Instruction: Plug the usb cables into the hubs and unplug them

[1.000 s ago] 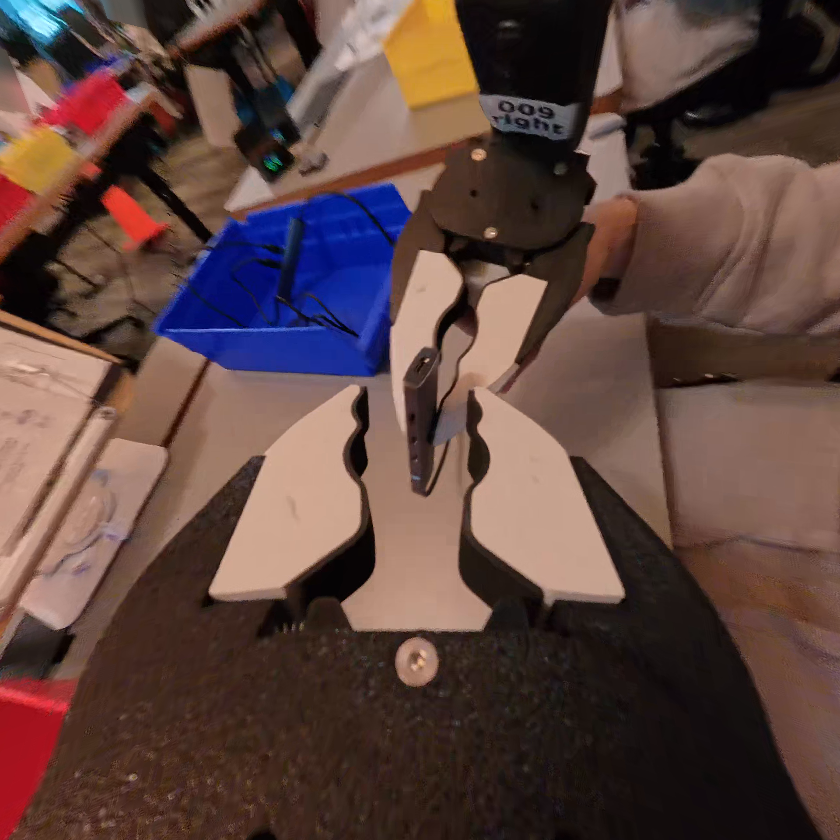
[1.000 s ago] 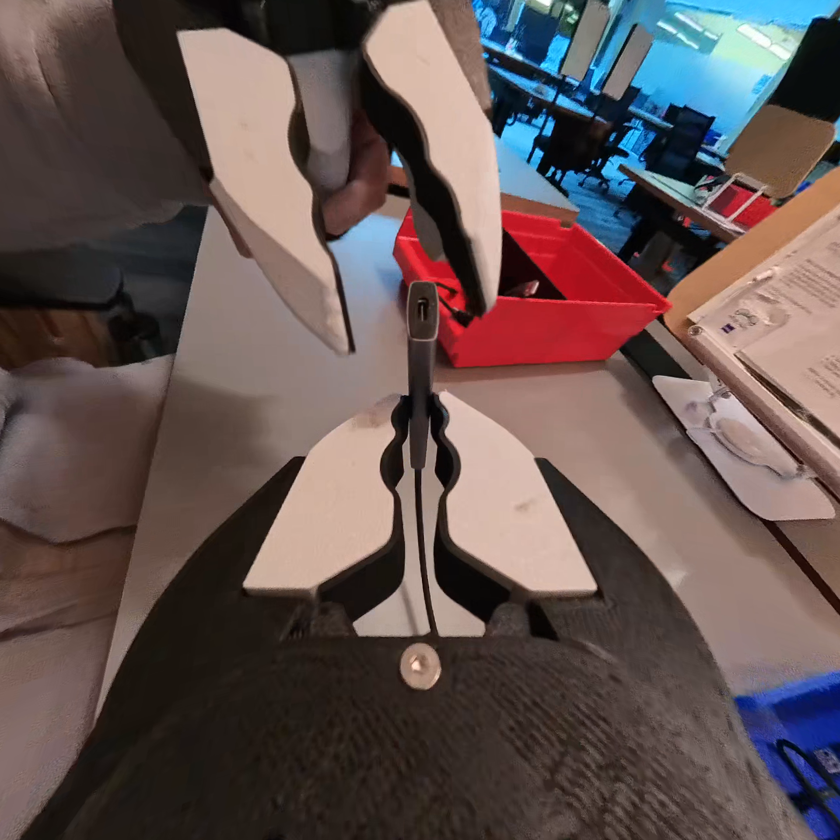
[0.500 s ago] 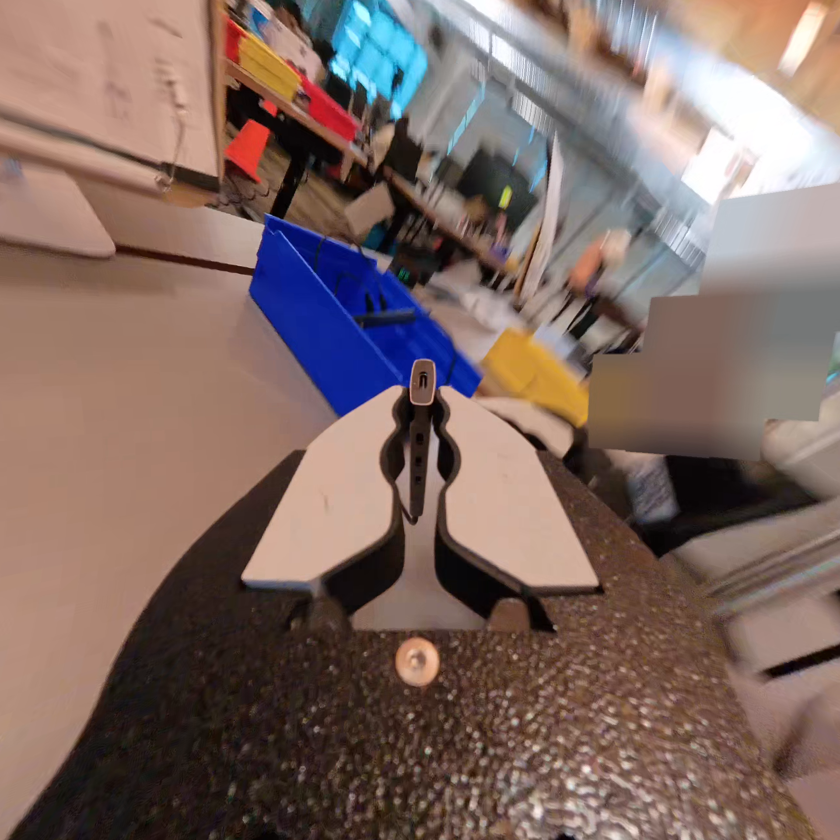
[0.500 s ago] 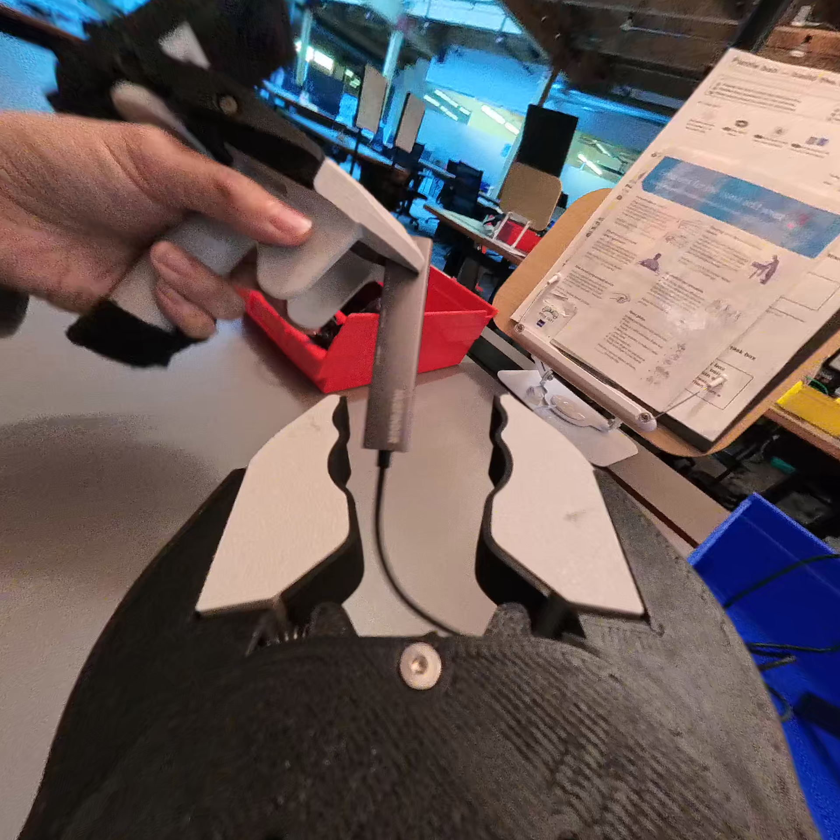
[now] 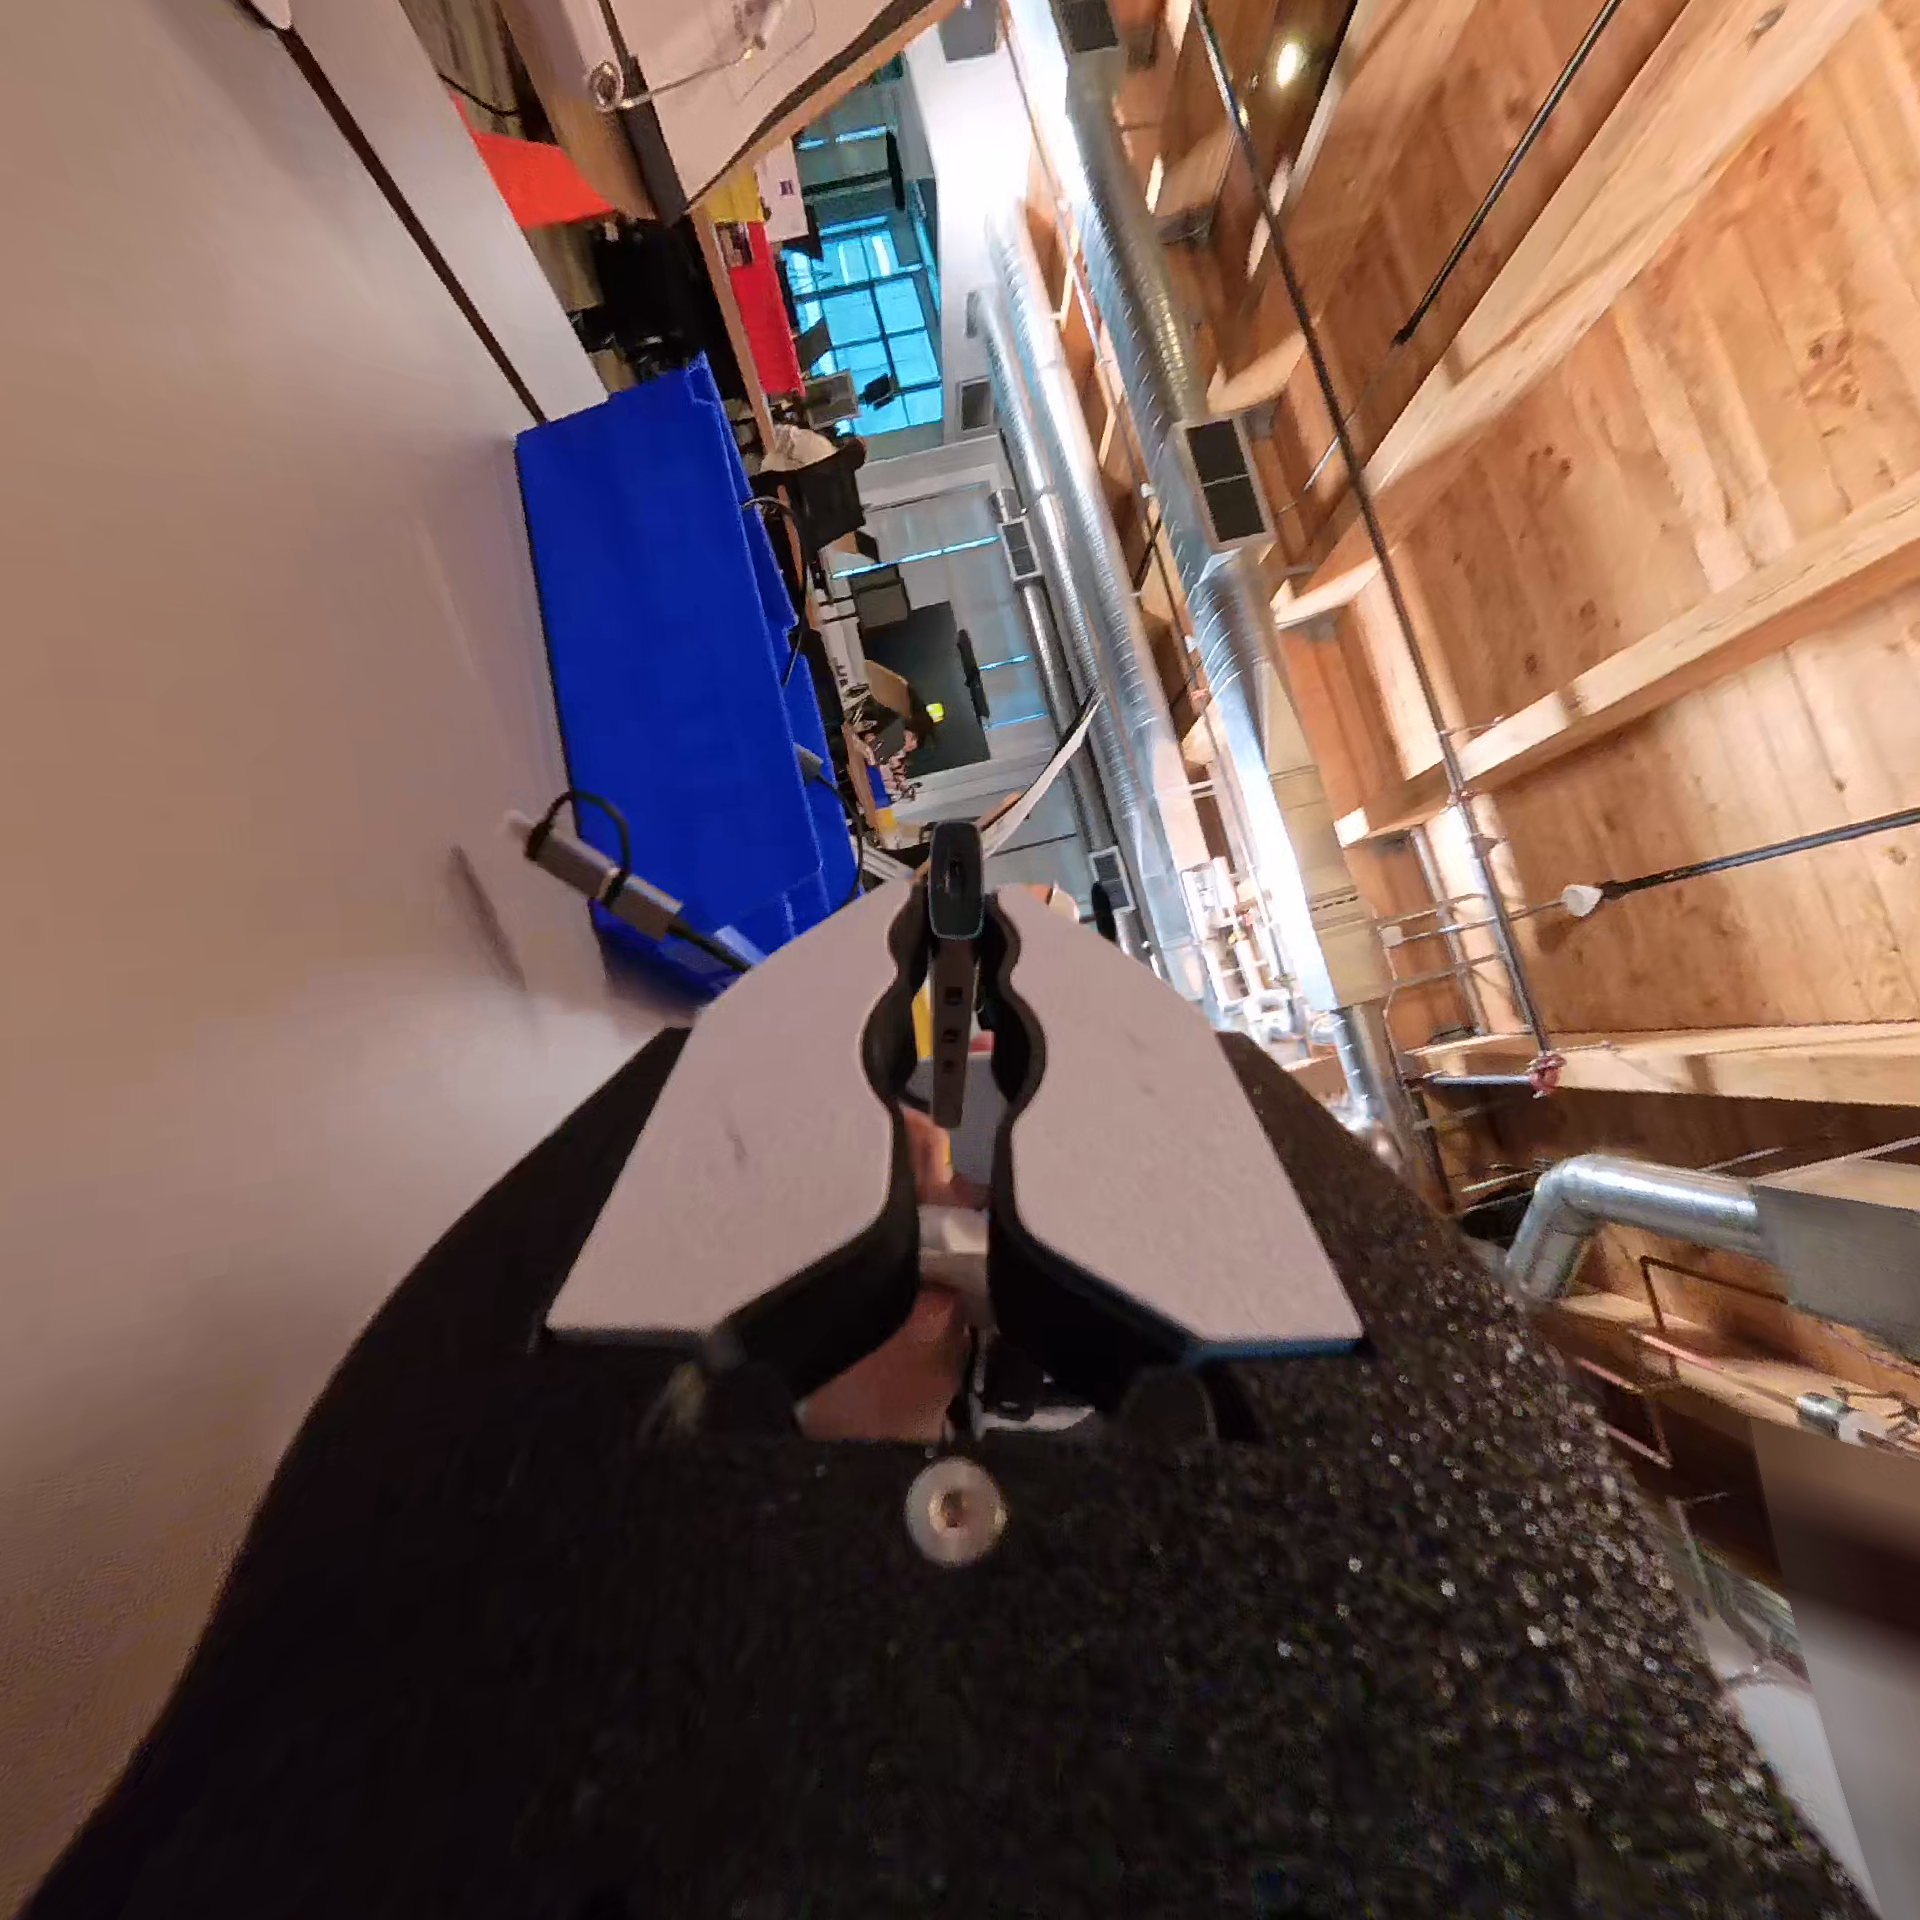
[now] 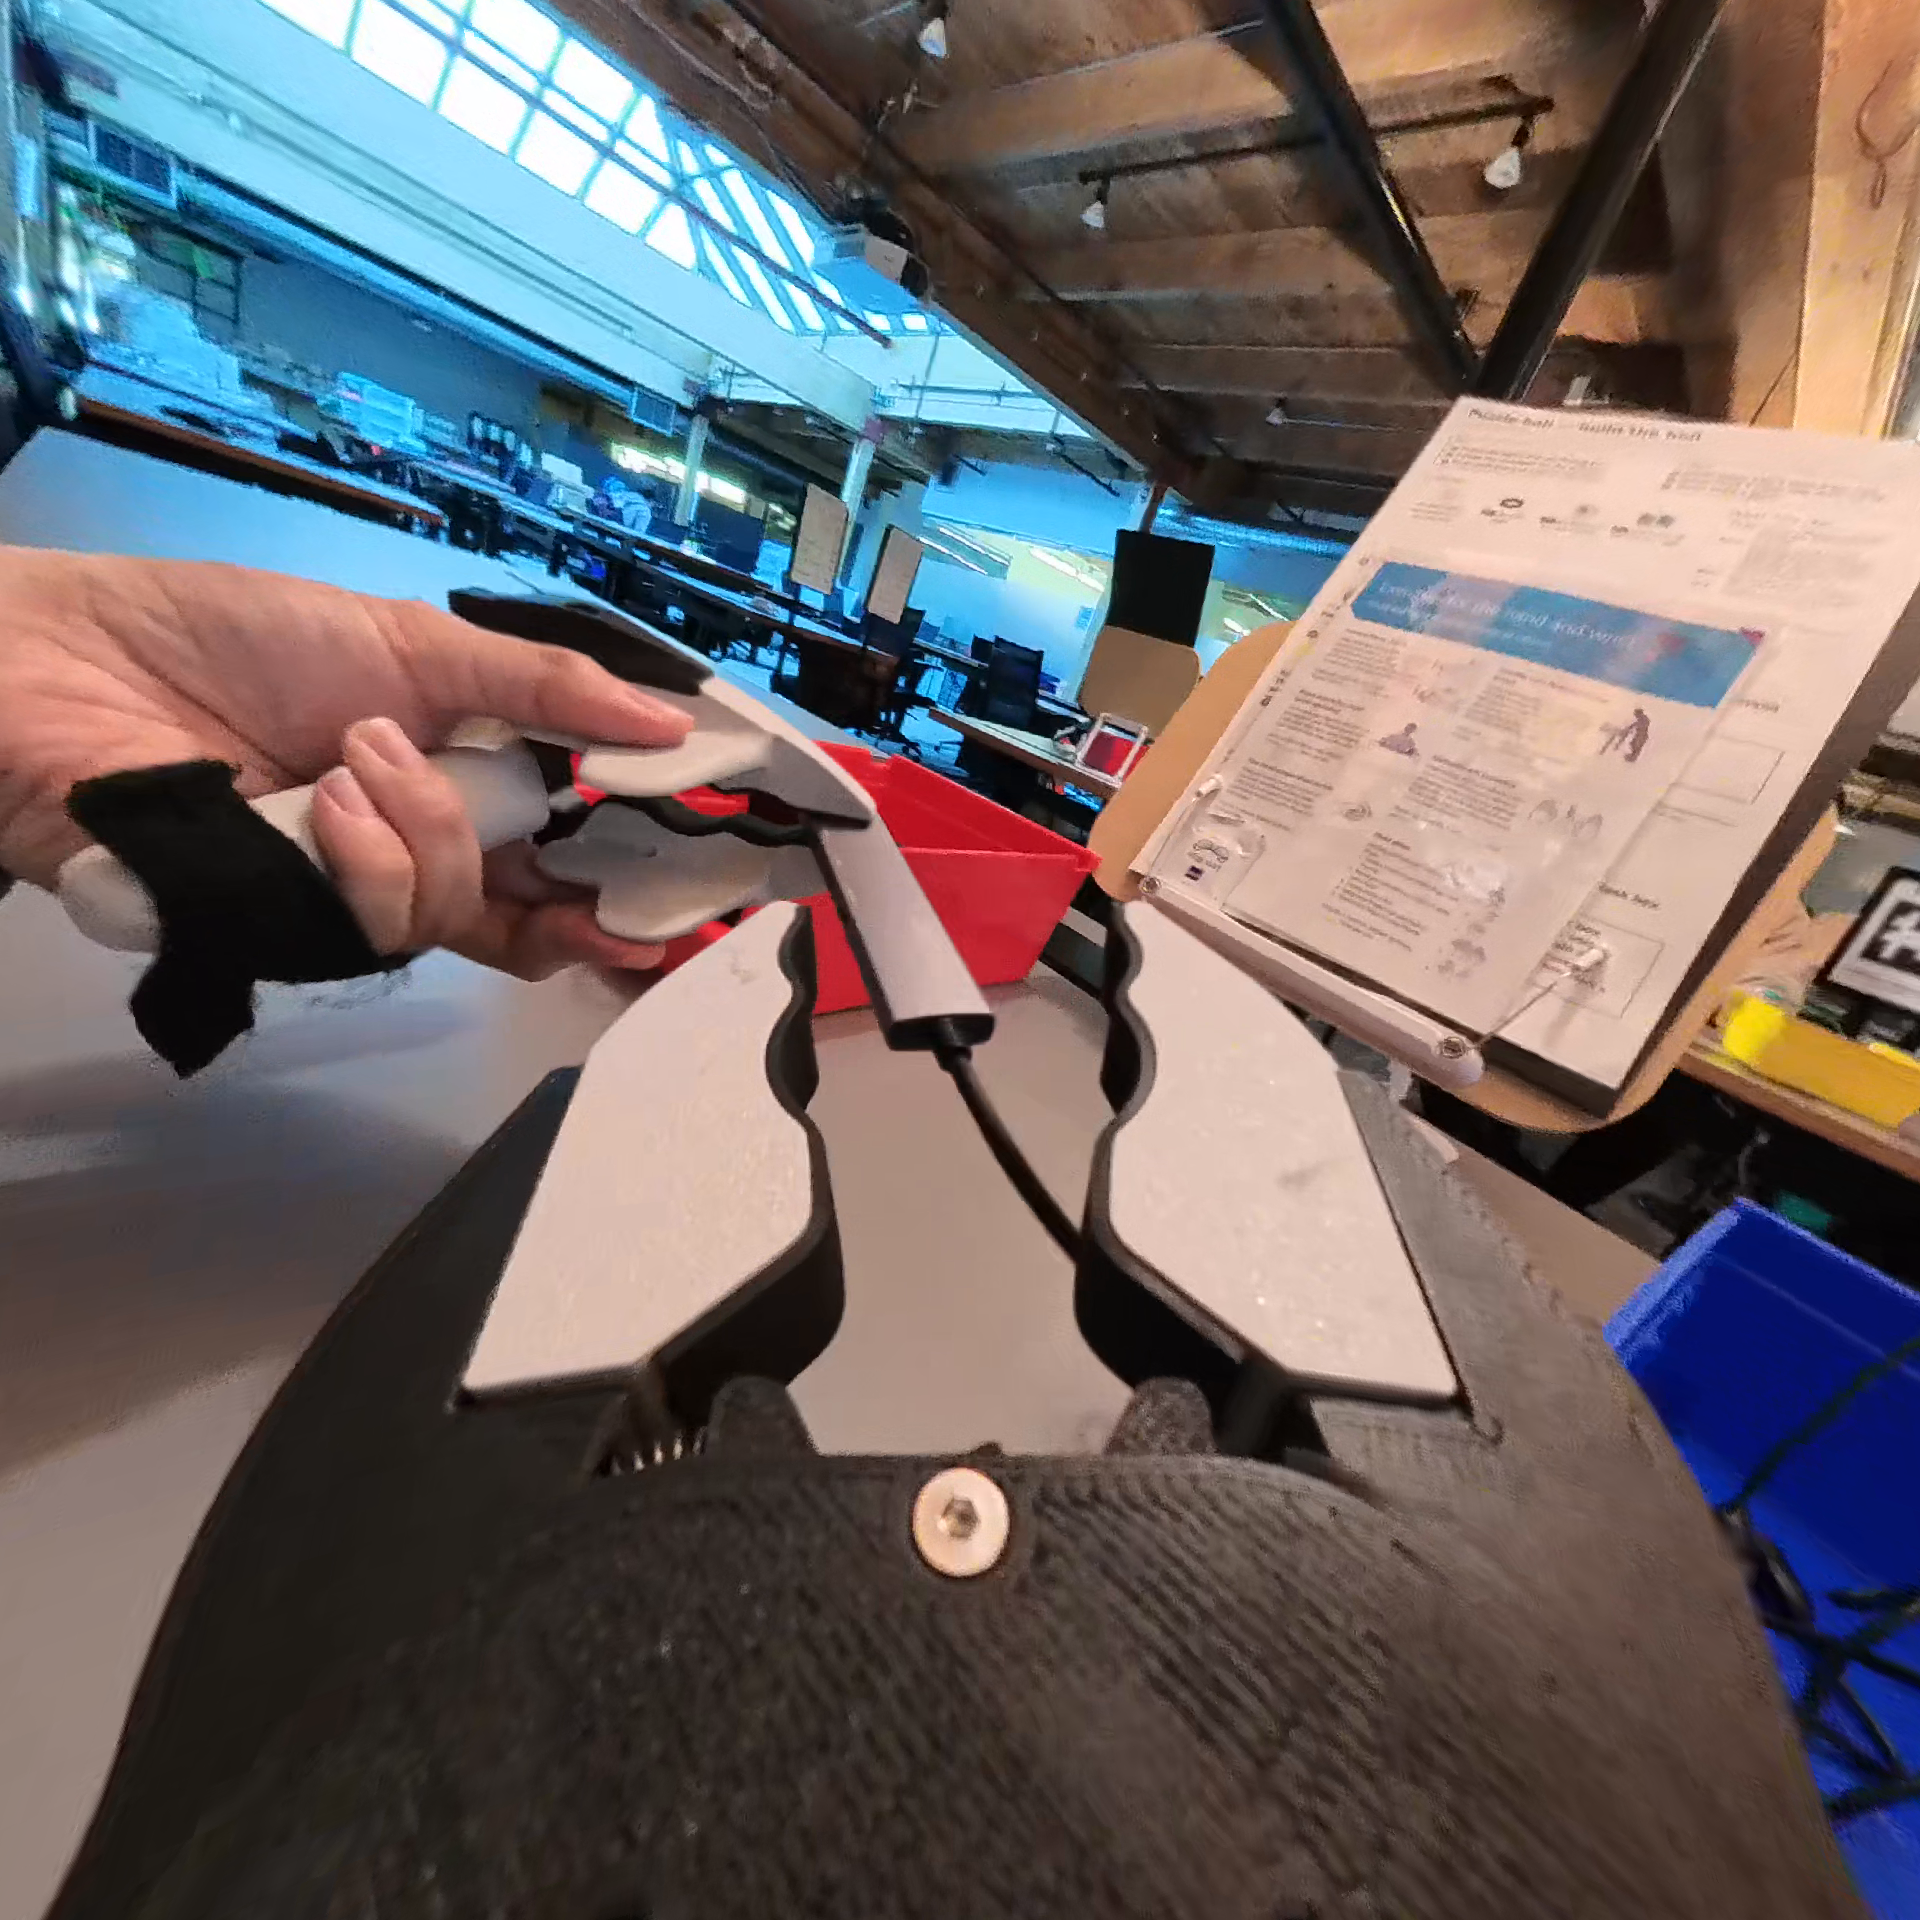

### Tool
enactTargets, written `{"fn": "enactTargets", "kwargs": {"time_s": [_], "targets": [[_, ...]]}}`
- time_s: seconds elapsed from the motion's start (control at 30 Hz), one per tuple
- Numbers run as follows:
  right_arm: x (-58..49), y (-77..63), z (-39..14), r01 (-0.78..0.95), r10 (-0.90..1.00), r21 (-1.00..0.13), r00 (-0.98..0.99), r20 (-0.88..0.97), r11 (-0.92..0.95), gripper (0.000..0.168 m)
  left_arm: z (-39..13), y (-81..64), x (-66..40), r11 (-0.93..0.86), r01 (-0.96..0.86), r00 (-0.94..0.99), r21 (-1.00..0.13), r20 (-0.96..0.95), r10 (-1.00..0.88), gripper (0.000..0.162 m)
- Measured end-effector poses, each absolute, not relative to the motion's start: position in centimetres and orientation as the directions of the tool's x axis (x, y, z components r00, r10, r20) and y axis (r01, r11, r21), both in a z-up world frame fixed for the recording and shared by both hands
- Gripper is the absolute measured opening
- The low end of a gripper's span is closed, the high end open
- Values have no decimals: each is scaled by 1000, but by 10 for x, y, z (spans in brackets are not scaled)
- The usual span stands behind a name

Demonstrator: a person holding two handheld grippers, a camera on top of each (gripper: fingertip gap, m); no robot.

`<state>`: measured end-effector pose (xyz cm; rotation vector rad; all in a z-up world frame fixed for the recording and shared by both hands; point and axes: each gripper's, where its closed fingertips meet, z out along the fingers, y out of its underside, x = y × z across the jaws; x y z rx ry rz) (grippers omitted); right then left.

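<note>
My left gripper (image 5: 954,914) is shut on a slim grey USB hub (image 5: 952,997), seen end-on between its fingers. In the right wrist view the left gripper (image 6: 831,836), held by a hand, grips the hub (image 6: 899,914) by its far end. The hub slants down toward my right gripper (image 6: 961,935), which is open and empty. The hub's black cable (image 6: 1003,1138) hangs down between the right fingers (image 6: 675,1143). A grey USB plug (image 5: 603,883) on a dark cable lies on the table by the blue bin; where its cable ends is hidden.
A blue bin (image 5: 665,665) holding cables stands on the grey table (image 5: 260,623); it also shows in the right wrist view (image 6: 1766,1382). A red bin (image 6: 966,862) stands behind the hub. A document stand (image 6: 1507,748) stands at the right. One gripper's finger ends stand about 9 cm off the other's.
The hub passed from my right gripper to my left: the left shut on it and the right opened. The left gripper then rolled onto its side, tilting the hub.
</note>
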<state>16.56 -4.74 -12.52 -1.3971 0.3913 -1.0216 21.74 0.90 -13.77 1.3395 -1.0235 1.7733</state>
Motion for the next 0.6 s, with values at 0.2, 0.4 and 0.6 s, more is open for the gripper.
{"fn": "enactTargets", "kwargs": {"time_s": [0.2,0.4,0.6], "targets": [[172,-44,-142,261,-743,-926,554,375,-273,59,-133,3,213,-427,-883,-254,-196,963,85,8],[171,-38,-147,234,-755,-964,607,248,-128,36,-146,-8,208,-397,-910,-183,-119,975,128,8],[171,-37,-154,222,-743,-970,631,223,-102,31,-155,-10,209,-403,-913,-138,-70,980,142,9]]}}
